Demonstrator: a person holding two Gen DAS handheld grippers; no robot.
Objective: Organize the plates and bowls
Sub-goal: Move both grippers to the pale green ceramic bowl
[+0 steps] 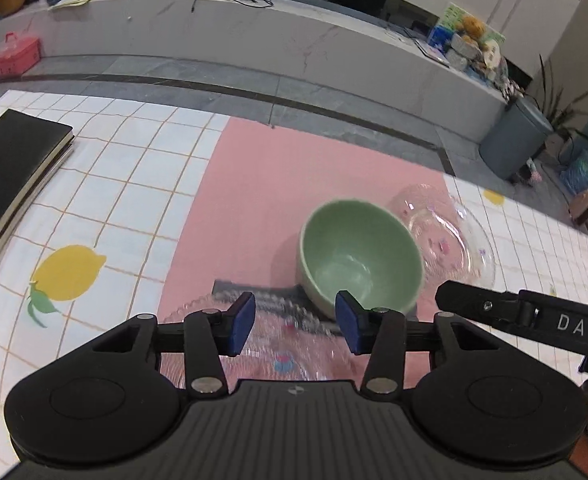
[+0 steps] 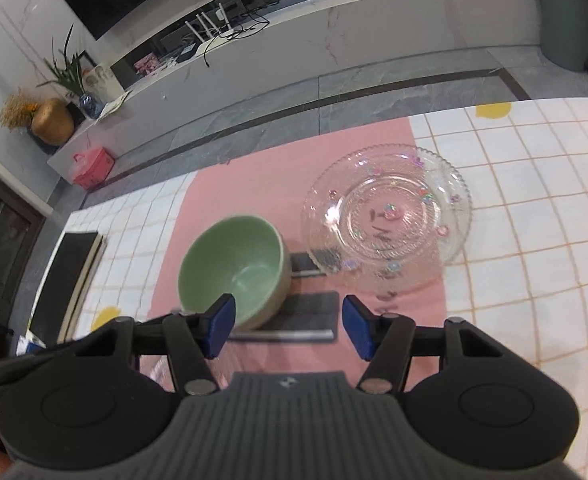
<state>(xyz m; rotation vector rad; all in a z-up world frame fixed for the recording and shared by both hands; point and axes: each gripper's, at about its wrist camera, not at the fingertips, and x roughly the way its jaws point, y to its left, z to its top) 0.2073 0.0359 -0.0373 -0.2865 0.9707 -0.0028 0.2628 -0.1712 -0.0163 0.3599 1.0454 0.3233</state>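
Green ceramic bowl (image 1: 359, 254), round and glossy, sits upright on a pink mat (image 1: 262, 200) in the left wrist view, partly over a dark grey slatted rack (image 1: 270, 300) lying on that mat. A clear glass plate with small pink flower marks (image 1: 453, 236) lies just behind and to the right of the bowl, partly hidden by it. A second clear glass plate with a scalloped rim (image 1: 286, 344) lies nearest the camera, under the left gripper (image 1: 295, 322). The left gripper's blue pads (image 1: 242, 322) stand moderately apart above this near plate; nothing is pinched between them, no contact visible. Part of the right gripper (image 1: 533, 316), a black bar, enters from the right edge. The pink mat lies on a white checked tablecloth with lemon prints (image 1: 106, 208). A black notebook (image 1: 14, 168) rests at the cloth's left edge.

Right wrist view: the green bowl (image 2: 234, 268) is at centre left on the pink mat (image 2: 278, 176), its base overlapping the slatted rack (image 2: 305, 320). The flower-marked glass plate (image 2: 387, 216) lies flat to the right of the bowl, close but whether touching cannot be told, straddling the mat and the checked cloth (image 2: 533, 200). The right gripper (image 2: 290, 328) is held over the rack; its blue pads (image 2: 357, 328) are moderately apart and grip nothing, the left pad lying in front of the bowl's near wall. The notebook (image 2: 74, 276) is at far left.
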